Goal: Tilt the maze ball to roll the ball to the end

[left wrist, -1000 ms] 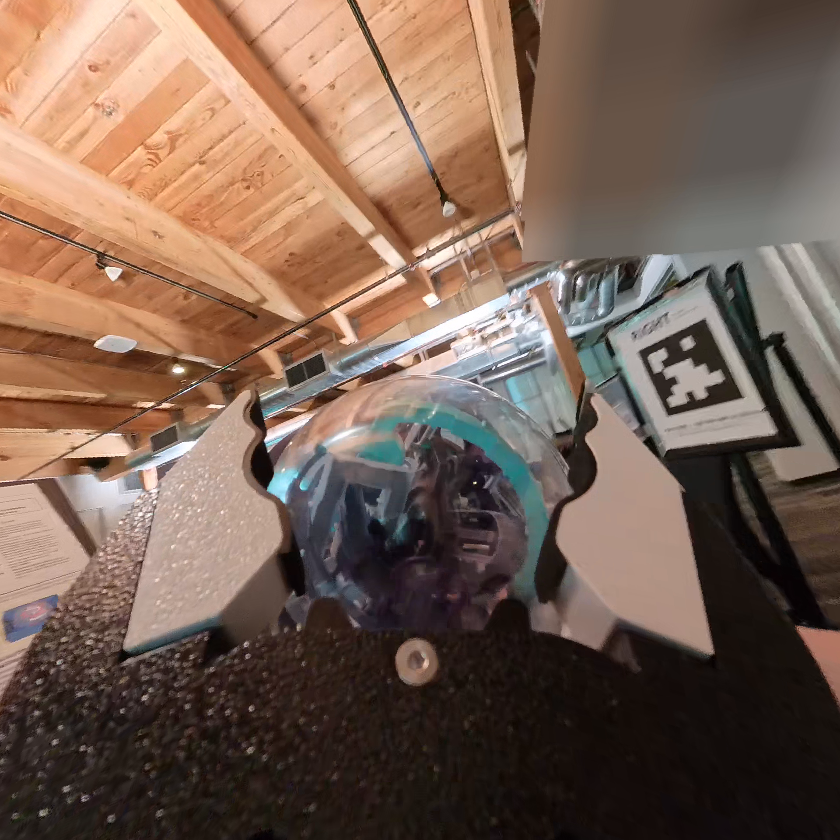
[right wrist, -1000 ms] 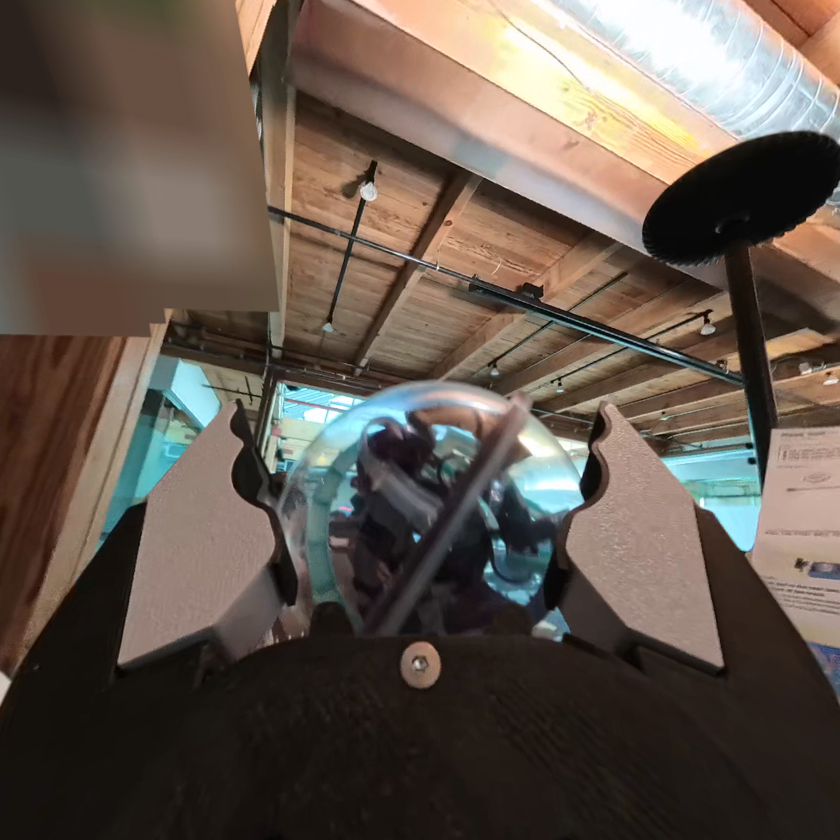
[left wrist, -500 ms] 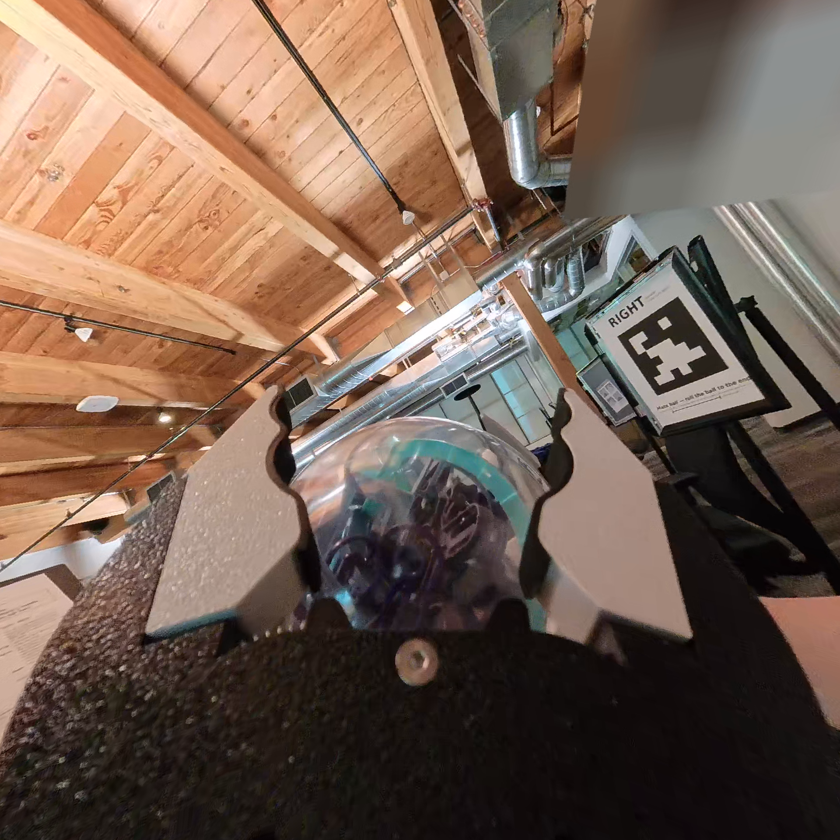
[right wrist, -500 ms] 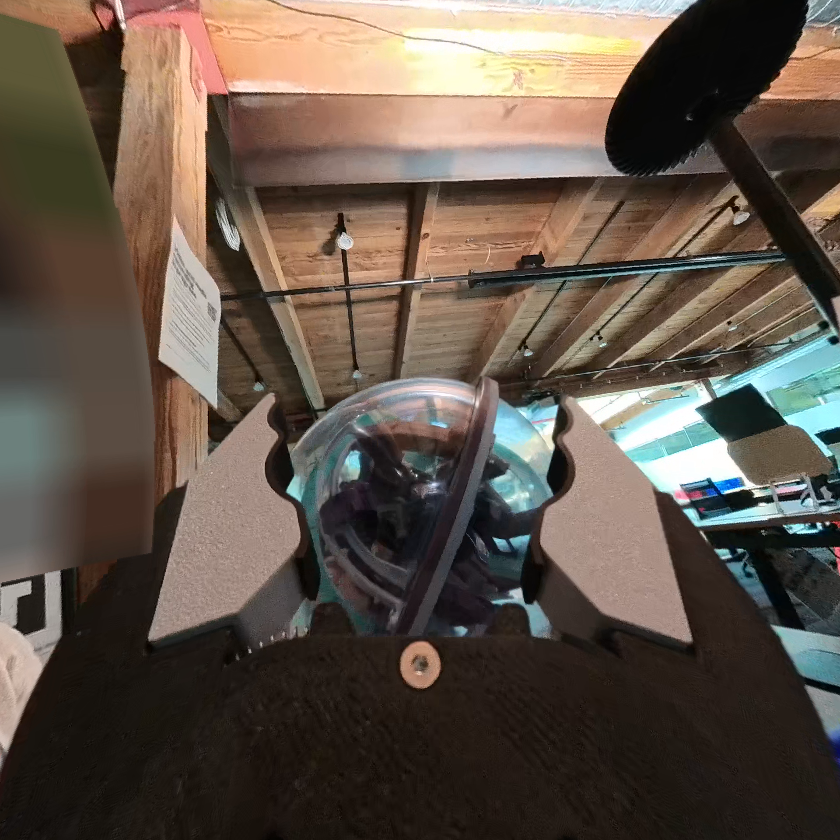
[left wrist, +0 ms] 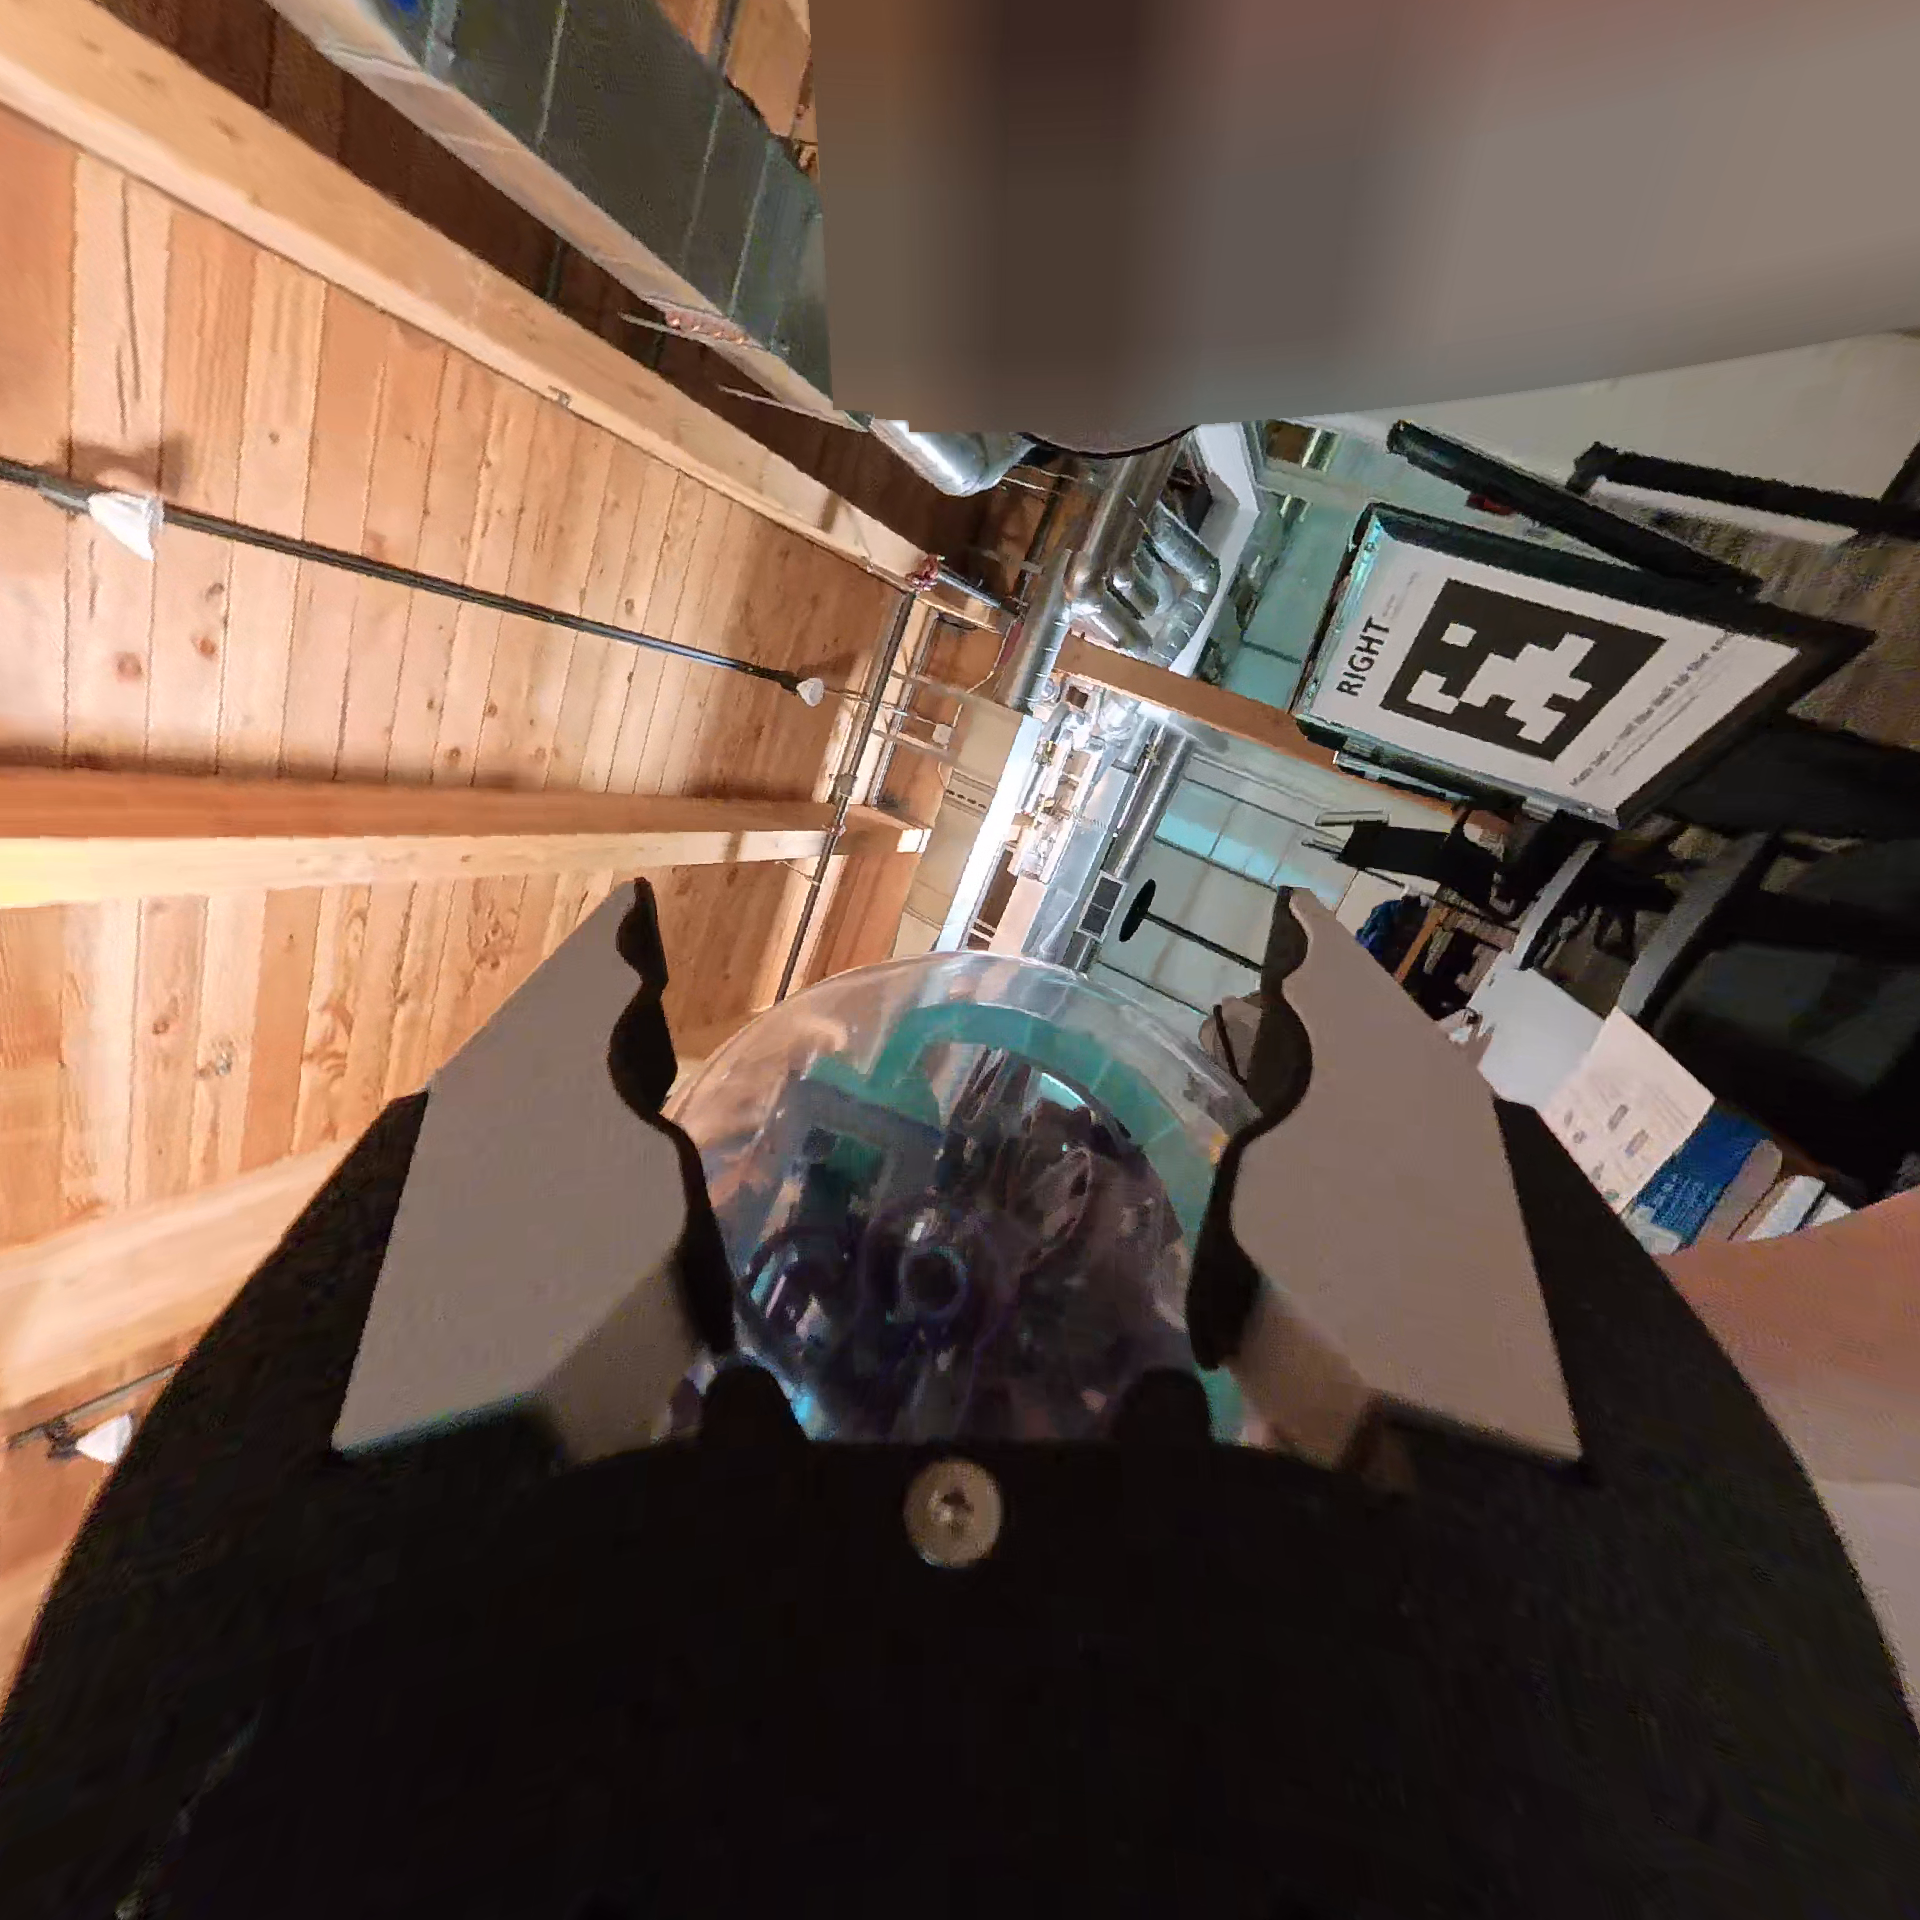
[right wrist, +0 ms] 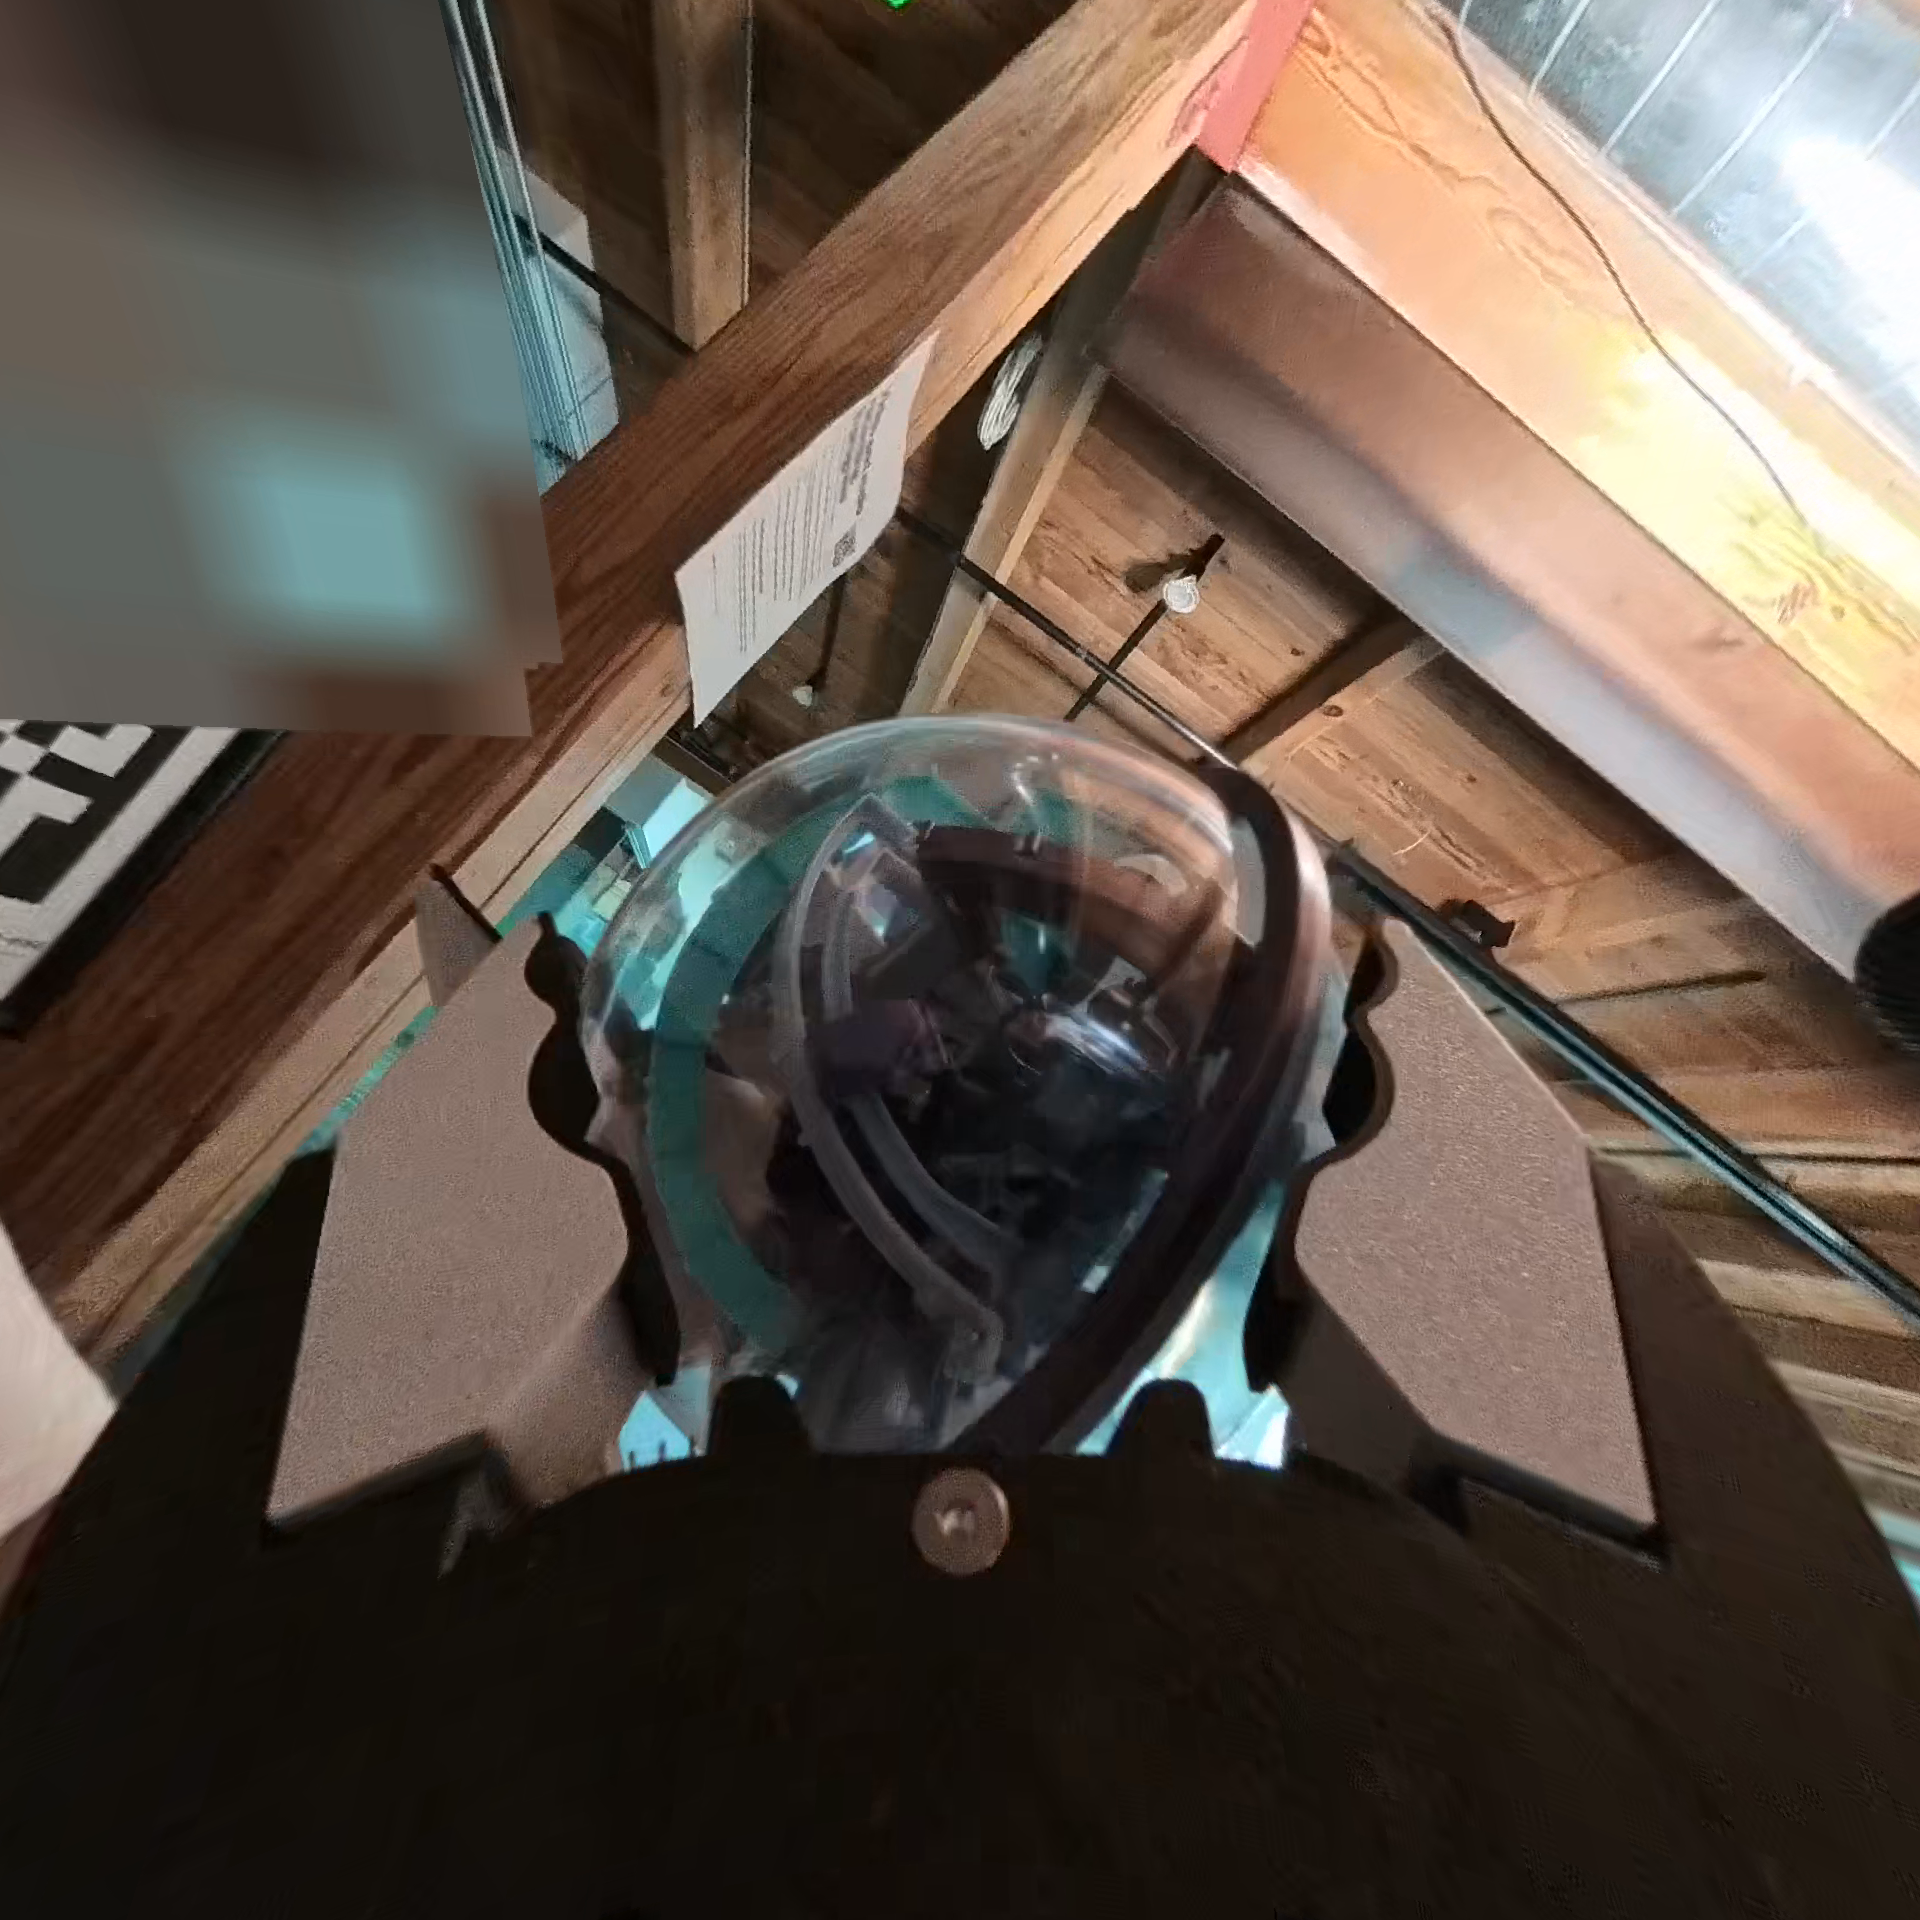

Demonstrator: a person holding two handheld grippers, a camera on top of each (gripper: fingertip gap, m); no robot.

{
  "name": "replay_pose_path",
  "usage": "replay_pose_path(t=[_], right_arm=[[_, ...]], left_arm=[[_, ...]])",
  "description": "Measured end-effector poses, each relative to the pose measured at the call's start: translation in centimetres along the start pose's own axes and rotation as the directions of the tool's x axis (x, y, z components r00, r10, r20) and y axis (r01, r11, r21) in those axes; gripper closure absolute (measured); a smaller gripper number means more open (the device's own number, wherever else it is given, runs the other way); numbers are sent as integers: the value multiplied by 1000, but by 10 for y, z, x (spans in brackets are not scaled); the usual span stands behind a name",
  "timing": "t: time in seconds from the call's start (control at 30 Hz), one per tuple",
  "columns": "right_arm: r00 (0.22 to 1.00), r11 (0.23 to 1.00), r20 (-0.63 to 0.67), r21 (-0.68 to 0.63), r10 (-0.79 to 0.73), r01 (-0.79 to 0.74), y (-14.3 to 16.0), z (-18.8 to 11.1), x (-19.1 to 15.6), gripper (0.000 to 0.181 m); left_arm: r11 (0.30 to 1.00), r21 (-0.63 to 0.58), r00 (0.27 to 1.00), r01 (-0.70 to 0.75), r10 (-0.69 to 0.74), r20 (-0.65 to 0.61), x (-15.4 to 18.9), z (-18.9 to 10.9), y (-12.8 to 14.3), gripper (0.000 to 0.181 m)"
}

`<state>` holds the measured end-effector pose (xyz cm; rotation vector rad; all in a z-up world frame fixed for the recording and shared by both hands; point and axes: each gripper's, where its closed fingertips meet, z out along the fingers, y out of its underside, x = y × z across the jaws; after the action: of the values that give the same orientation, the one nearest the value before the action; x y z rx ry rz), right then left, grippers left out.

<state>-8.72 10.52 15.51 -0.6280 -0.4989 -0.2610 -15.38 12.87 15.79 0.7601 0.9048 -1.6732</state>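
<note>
Up under the wooden ceiling [left wrist: 312, 644], my left tool [left wrist: 961, 1143] and right tool [right wrist: 961, 1132] both clamp the maze ball [right wrist: 935, 1039], tilted. I cannot find the small ball inside, so progress is unclear; rolling probably remains.

One maze ball [left wrist: 961, 1174] shows in both wrist views, a clear sphere with one teal ring and dark tracks inside. Two grippers hold it, the left gripper [left wrist: 961, 1049] and the right gripper [right wrist: 961, 1060], each with two grey fingers. One marker board [left wrist: 1496, 686] stands in the left view. One paper sheet [right wrist: 805, 530] hangs on one wooden post in the right view. The small rolling ball cannot be counted.
</note>
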Motion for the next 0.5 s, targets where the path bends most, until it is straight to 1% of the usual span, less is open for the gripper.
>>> replay_pose_path(t=[0.03,0.07,0.17,0.27,0.33,0.43,0.47,0.5], right_arm=[[1000,999,8,30,-19,19,-4,4,-3,36],[1000,998,13,61,7,-8,-9,6,-3,37],[986,971,27,175,163,-165,-33,8,2,50],[974,955,23,190,227,-227,-47,17,7,61],[960,948,-14,165,278,-272,-45,23,15,60],[969,966,-41,92,244,-240,-28,27,15,51],[971,969,-44,90,234,-229,-21,24,15,47],[971,965,-38,128,235,-229,-19,20,16,46]], left_arm=[[999,-8,999,-36,36,-16,2,3,-4,70],[998,-8,998,-56,55,-23,2,6,-9,69],[997,-3,997,-72,72,-33,-2,13,-23,66],[997,-22,996,-69,67,-66,-11,19,-30,65],[997,-41,995,-61,57,-85,-17,20,-28,65],[996,-75,993,-50,42,-109,-19,20,-20,64],[995,-88,992,-55,44,-119,-17,20,-17,63],[993,-101,990,-61,48,-130,-15,21,-14,64]])
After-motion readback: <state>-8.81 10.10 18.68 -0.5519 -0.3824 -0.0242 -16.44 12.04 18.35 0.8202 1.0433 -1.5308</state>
